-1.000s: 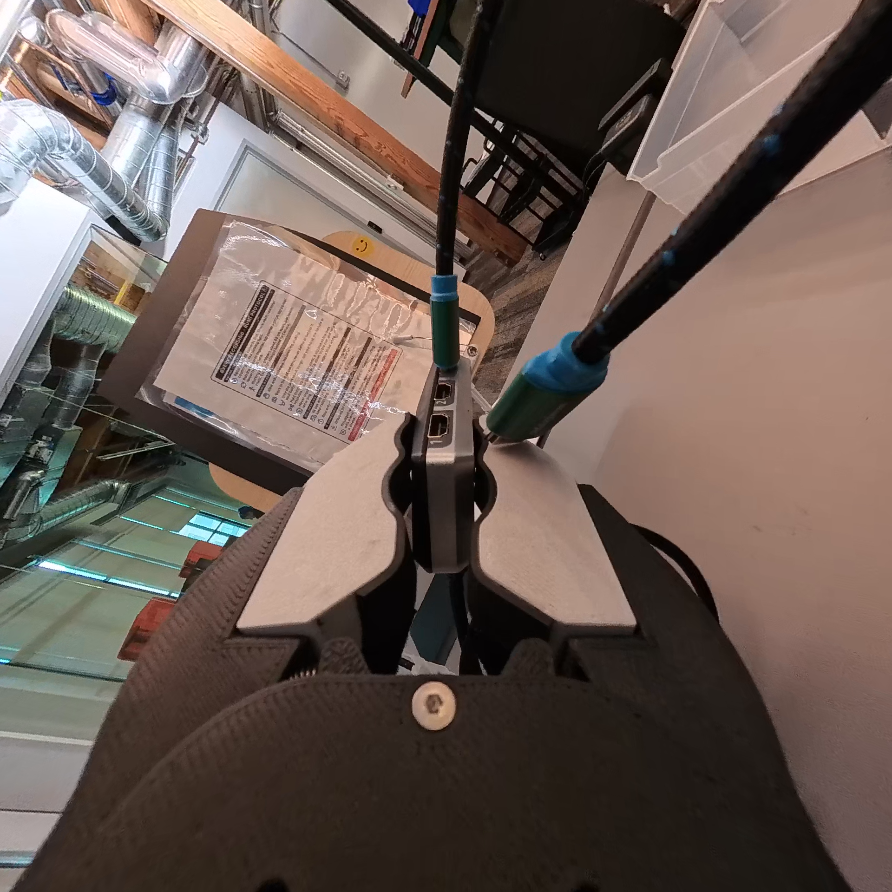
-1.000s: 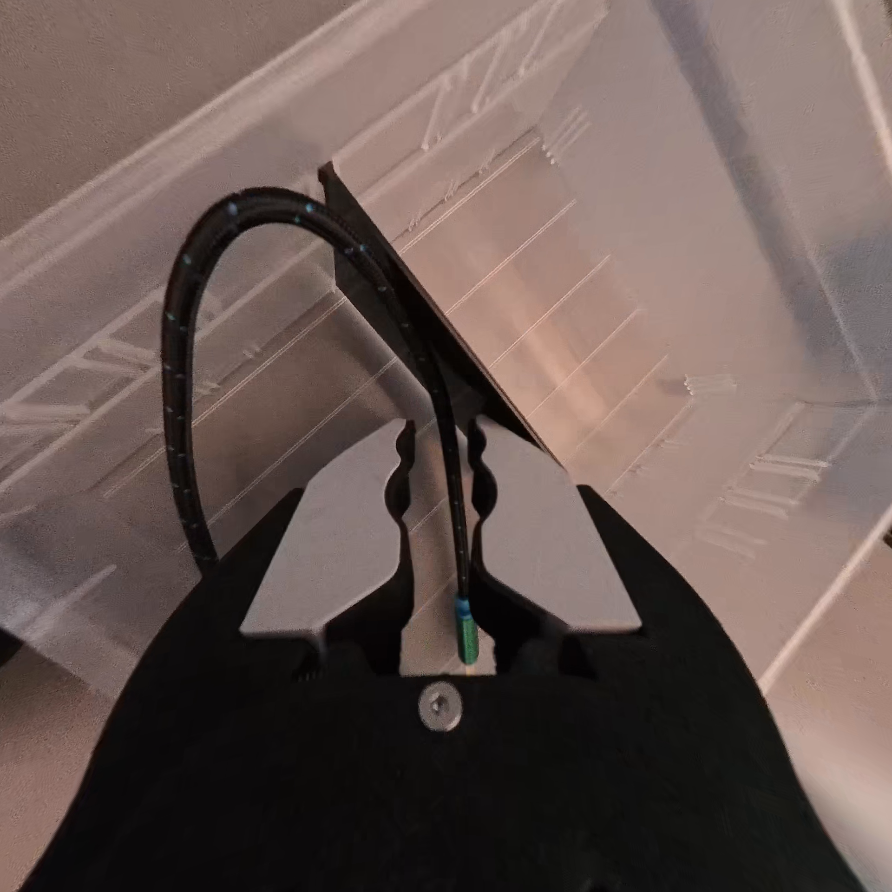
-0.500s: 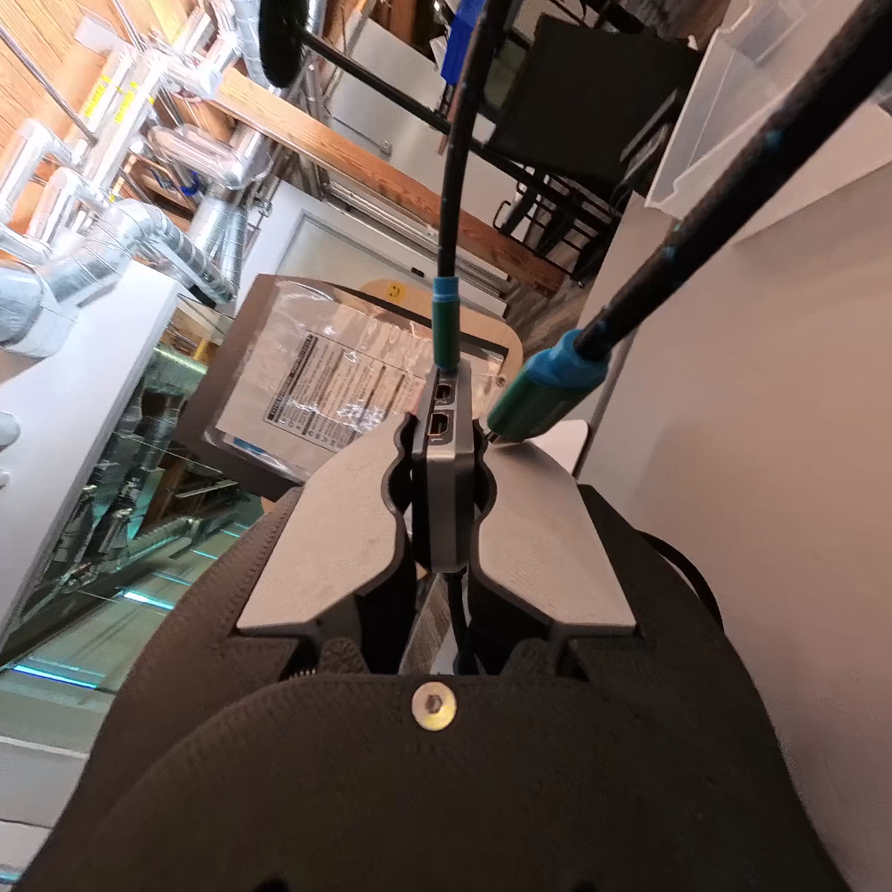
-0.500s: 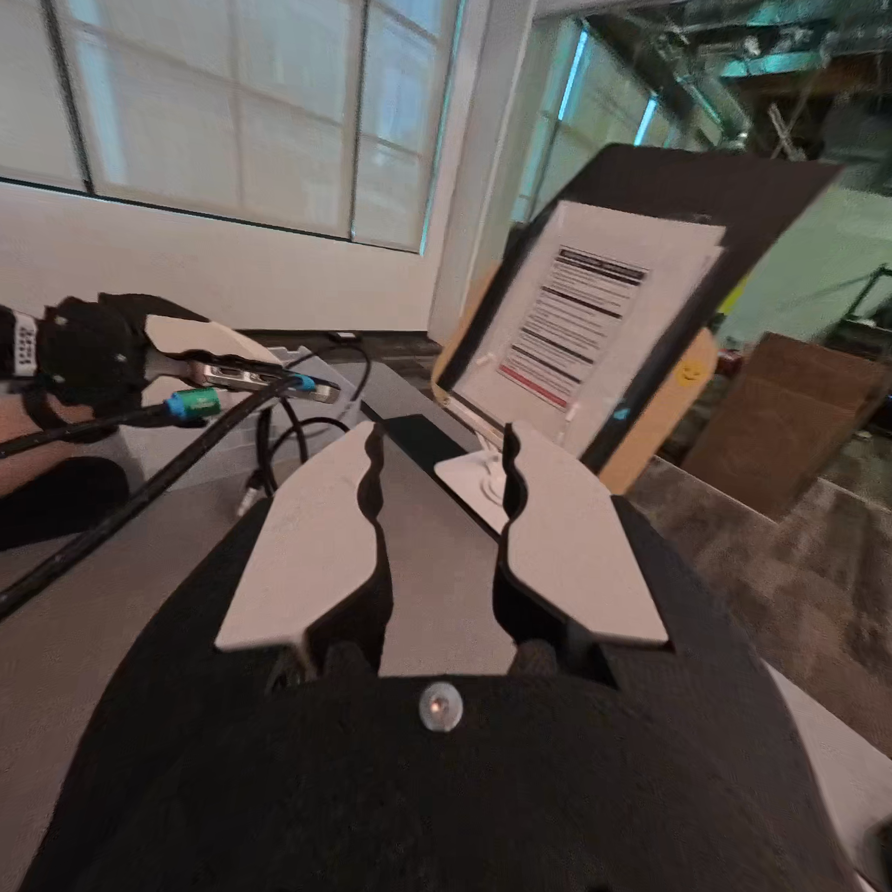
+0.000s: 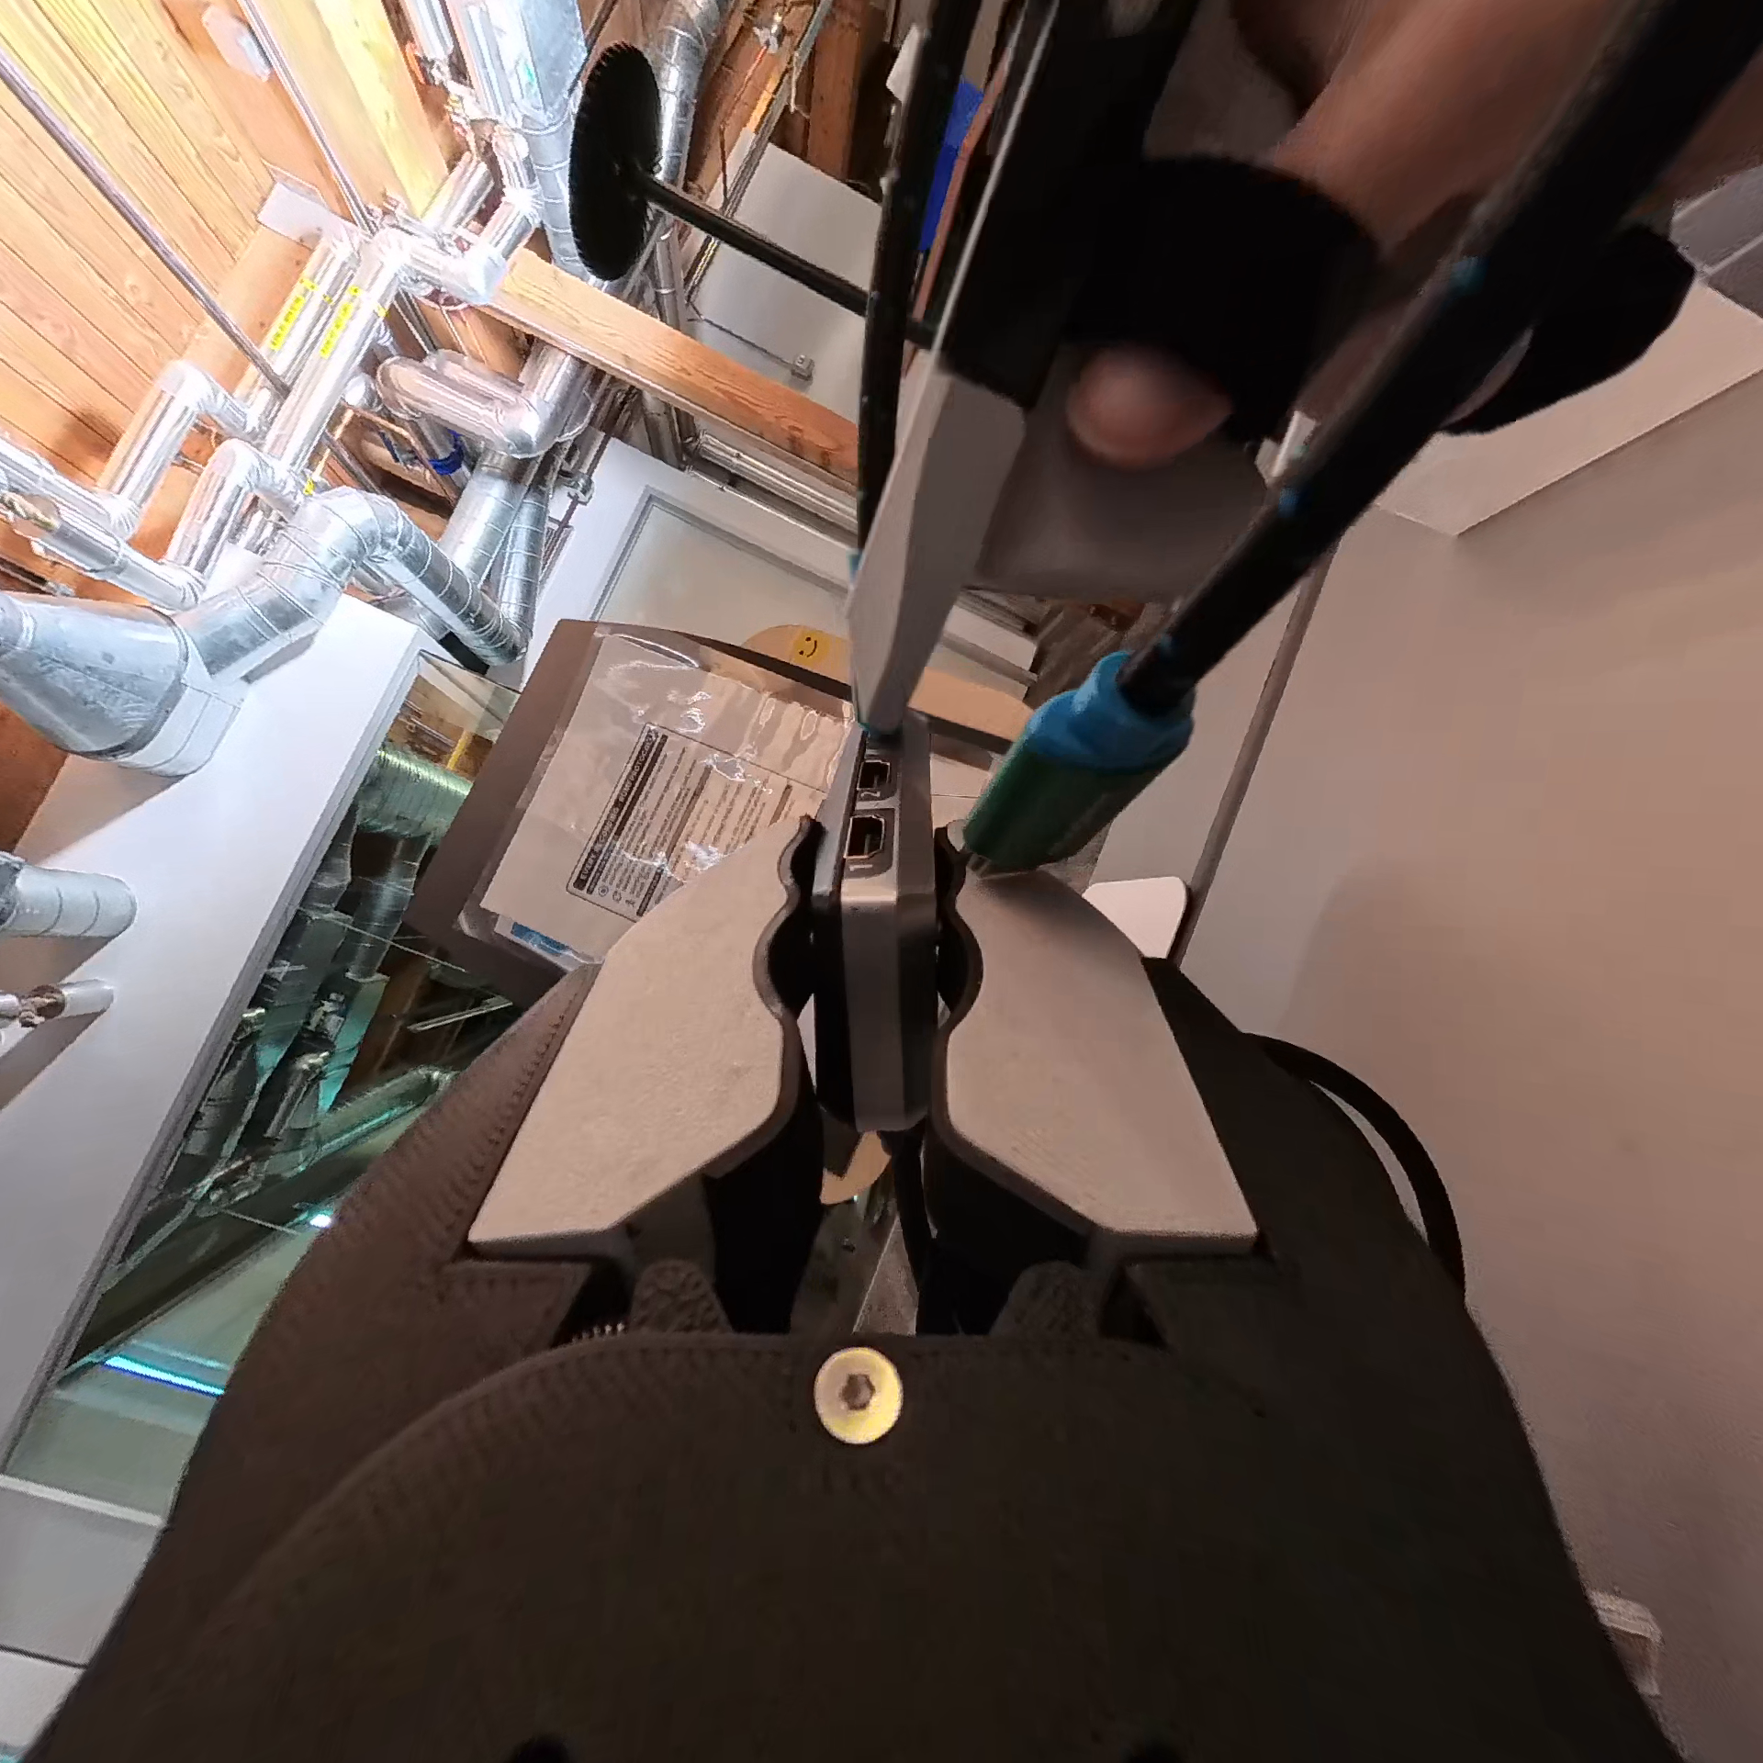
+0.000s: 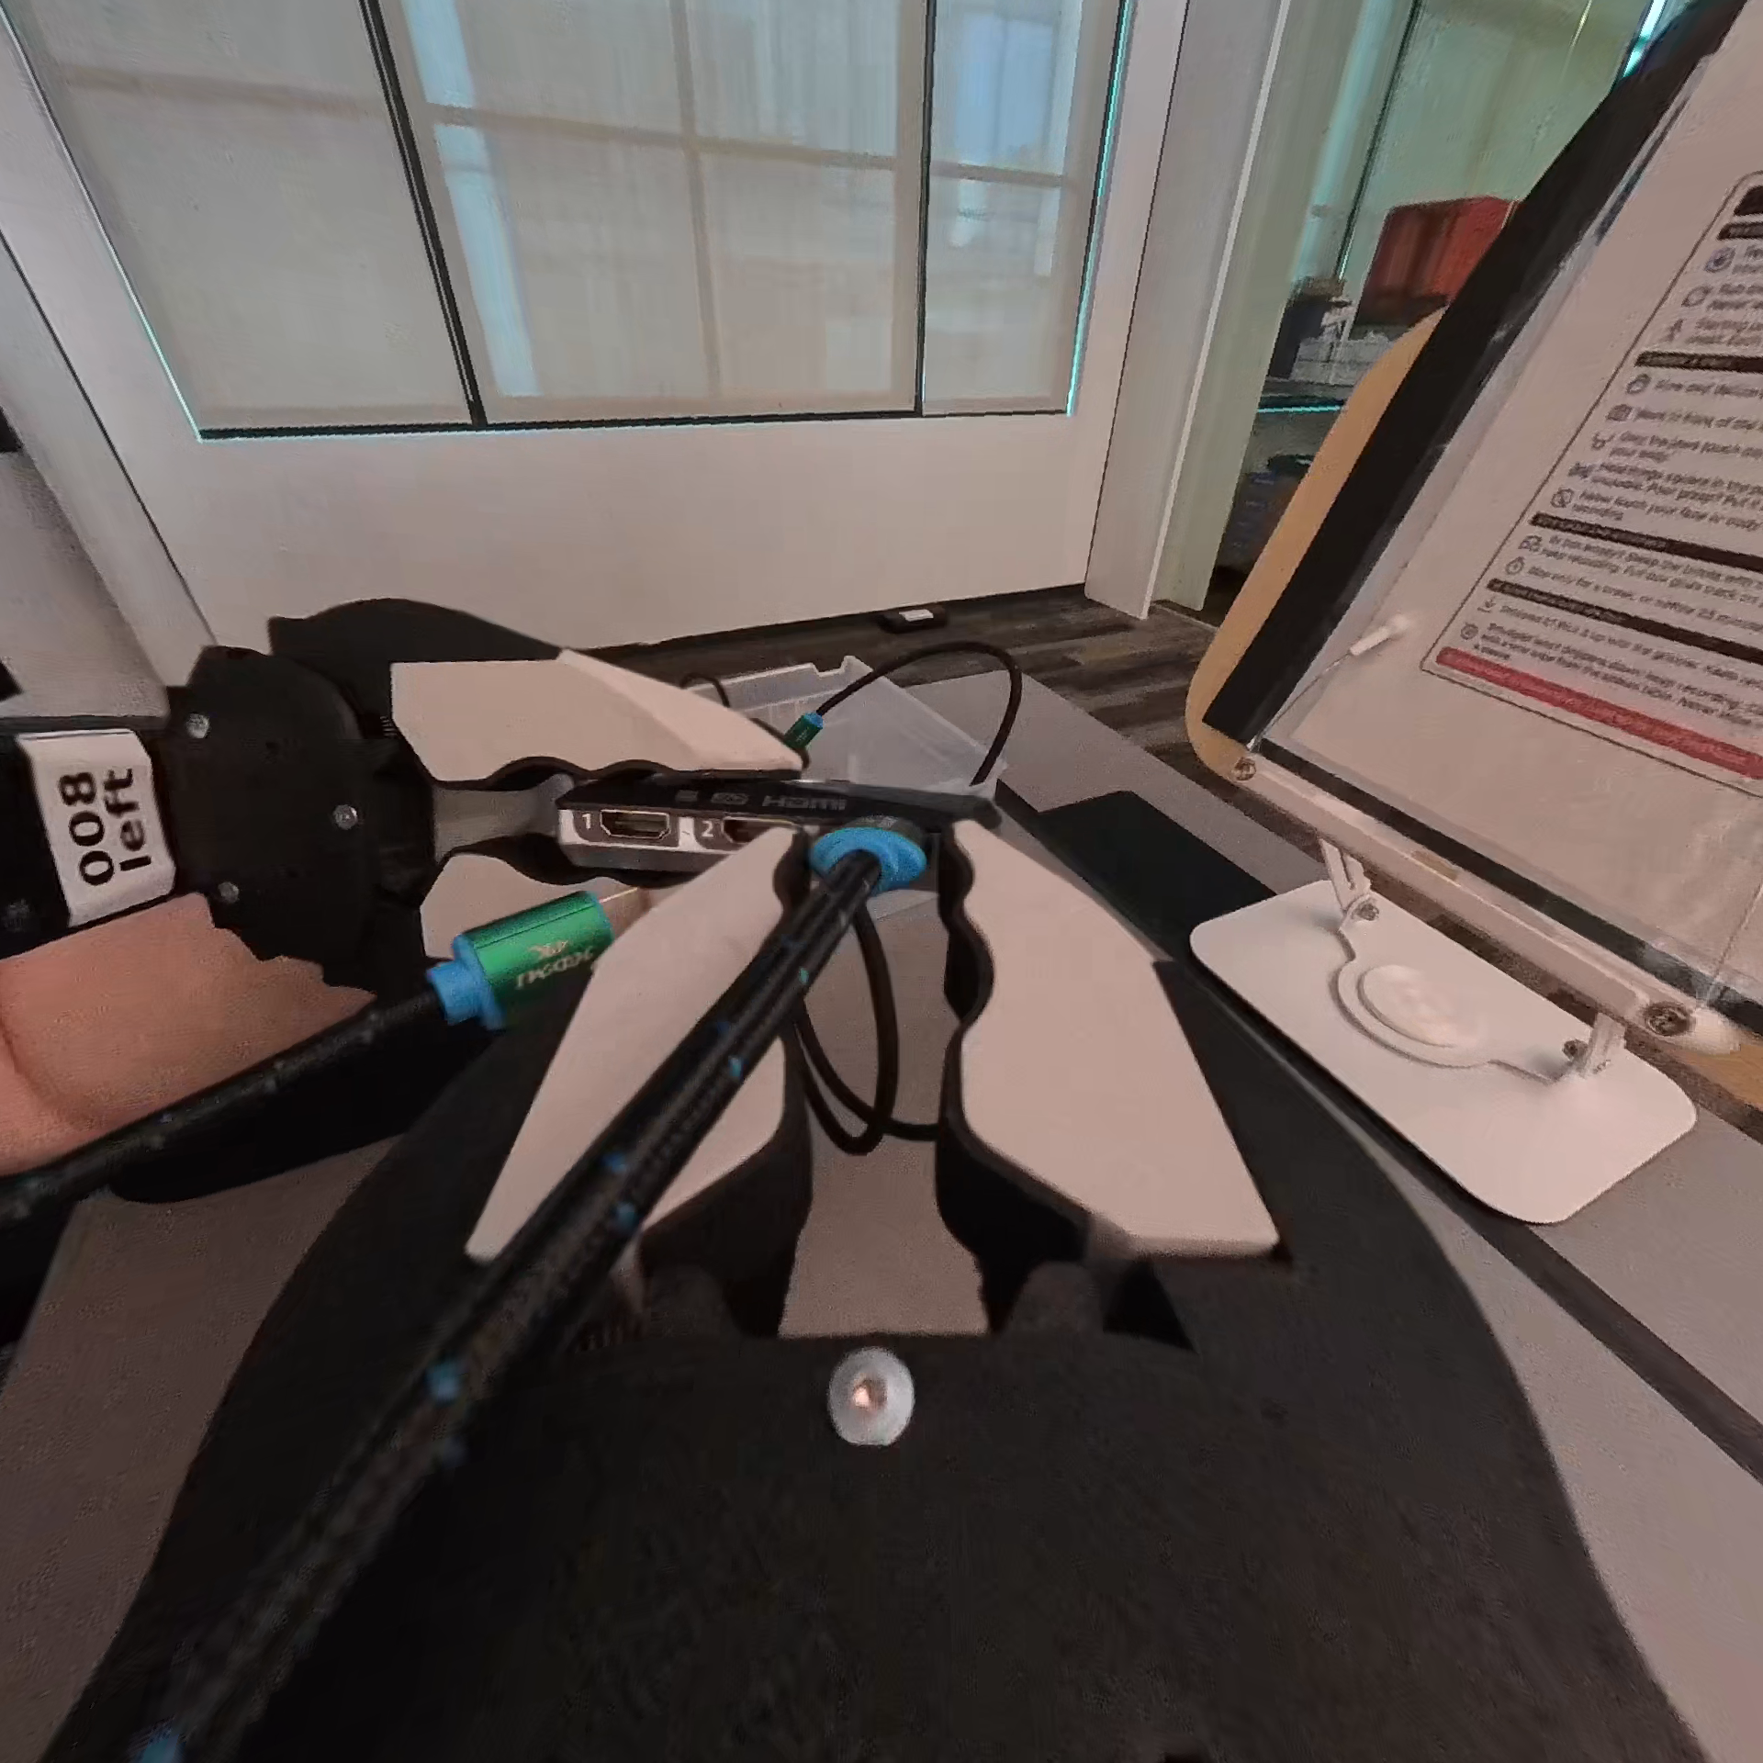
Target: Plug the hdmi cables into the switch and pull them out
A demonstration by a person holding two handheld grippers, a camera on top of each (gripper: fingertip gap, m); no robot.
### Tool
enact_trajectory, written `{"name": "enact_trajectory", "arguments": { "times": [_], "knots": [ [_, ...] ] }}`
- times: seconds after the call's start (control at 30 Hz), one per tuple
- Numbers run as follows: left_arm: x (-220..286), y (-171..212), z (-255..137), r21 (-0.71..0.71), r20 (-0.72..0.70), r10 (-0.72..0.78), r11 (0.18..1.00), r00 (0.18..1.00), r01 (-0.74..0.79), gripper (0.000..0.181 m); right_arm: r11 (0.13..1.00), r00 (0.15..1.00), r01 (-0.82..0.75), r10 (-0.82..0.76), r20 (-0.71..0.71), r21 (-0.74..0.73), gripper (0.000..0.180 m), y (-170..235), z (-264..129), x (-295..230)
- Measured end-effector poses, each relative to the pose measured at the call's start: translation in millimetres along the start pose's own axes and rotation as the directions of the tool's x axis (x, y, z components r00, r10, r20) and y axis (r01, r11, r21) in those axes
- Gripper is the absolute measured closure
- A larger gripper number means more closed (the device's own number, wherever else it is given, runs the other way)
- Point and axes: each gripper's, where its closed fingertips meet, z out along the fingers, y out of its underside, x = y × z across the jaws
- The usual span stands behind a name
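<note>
The left tool (image 5: 873,849) is clamped on the flat sides of the switch (image 5: 873,954), with the port edge left free. I judge this is so that the body cannot slide when a plug is pushed or pulled. Two ports on that edge are empty.

In the right wrist view the right tool (image 6: 868,844) points toward 12 o'clock, and its fingers (image 6: 1049,1049) stand on both sides of the plug (image 6: 863,854) that sits in a port of the switch. Its cable (image 6: 668,1068) runs back toward 7 o'clock over the left finger. Whether the fingers already press the plug, I cannot tell. The step in hand seems to be pulling this plug out, and the pull should go straight along the port.

A second plug (image 6: 534,944), green with a blue collar, is not inserted. It lies against the lower finger of the left tool, at 8 o'clock from the switch.

Below, the table (image 6: 1526,1288) is grey and plain. At 3 o'clock a white stand (image 6: 1431,1049) carries a dark board (image 6: 1431,315) with a printed sheet. Behind the switch there is a clear bin (image 6: 859,706) and a thin black wire (image 6: 992,706).

Farther, at 12 o'clock, are large windows (image 6: 668,191) in white frames. The left wrist view shows silver ducts (image 5: 286,572) and a wooden beam (image 5: 668,353).
</note>
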Motion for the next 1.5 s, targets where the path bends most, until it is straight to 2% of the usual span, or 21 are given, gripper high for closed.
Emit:
{"name": "enact_trajectory", "arguments": {
  "times": [0.03,0.2,0.33,0.4,0.47,0.67,0.87,1.07,1.3,1.5],
  "knots": [
    [1,0,1,-0.004,-0.003,0.005,1.0,1.0,-0.005,0.161,1.0,1.0,0.005,-0.005,-0.003,-0.002,0.156,1,0,1],
    [3,1,2,-0.009,-0.013,-0.023,1.0,1.0,0.023,0.157,0.999,0.998,0.032,-0.032,-0.049,-0.015,0.158,2,0,4],
    [-1,3,6,-0.023,0.058,-0.025,0.999,0.998,0.027,0.153,0.999,0.995,0.054,-0.054,-0.087,0.002,0.158,0,1,4],
    [-3,6,8,-0.05,0.08,-0.02,0.998,0.997,0.024,0.142,0.997,0.993,0.074,-0.074,-0.087,-0.002,0.158,0,3,-1],
    [3,7,8,-0.045,0.051,-0.021,0.999,0.998,0.023,0.158,0.996,0.991,0.094,-0.094,-0.095,-0.001,0.158,-1,4,-3],
    [4,8,9,-0.063,0.058,0.002,0.998,0.998,0.001,0.159,0.998,0.998,0.052,-0.053,-0.044,-0.022,0.157,3,3,-2],
    [2,7,8,-0.069,0.08,0.049,0.997,0.996,-0.044,0.158,0.996,0.993,0.091,-0.09,-0.081,0.006,0.158,0,3,-2],
    [1,6,10,-0.092,0.079,0.025,0.996,0.997,-0.017,0.158,0.999,0.999,0.034,-0.033,-0.036,0.014,0.157,0,0,-1],
    [2,19,14,-0.145,0.074,-0.044,0.988,0.996,0.054,0.159,0.962,0.932,0.268,-0.275,-0.235,-0.06,0.159,1,6,3],
    [0,17,15,-0.144,0.074,-0.053,0.988,0.996,0.063,0.158,0.984,0.969,0.176,-0.177,-0.173,-0.019,0.158,0,5,2]
  ]
}}
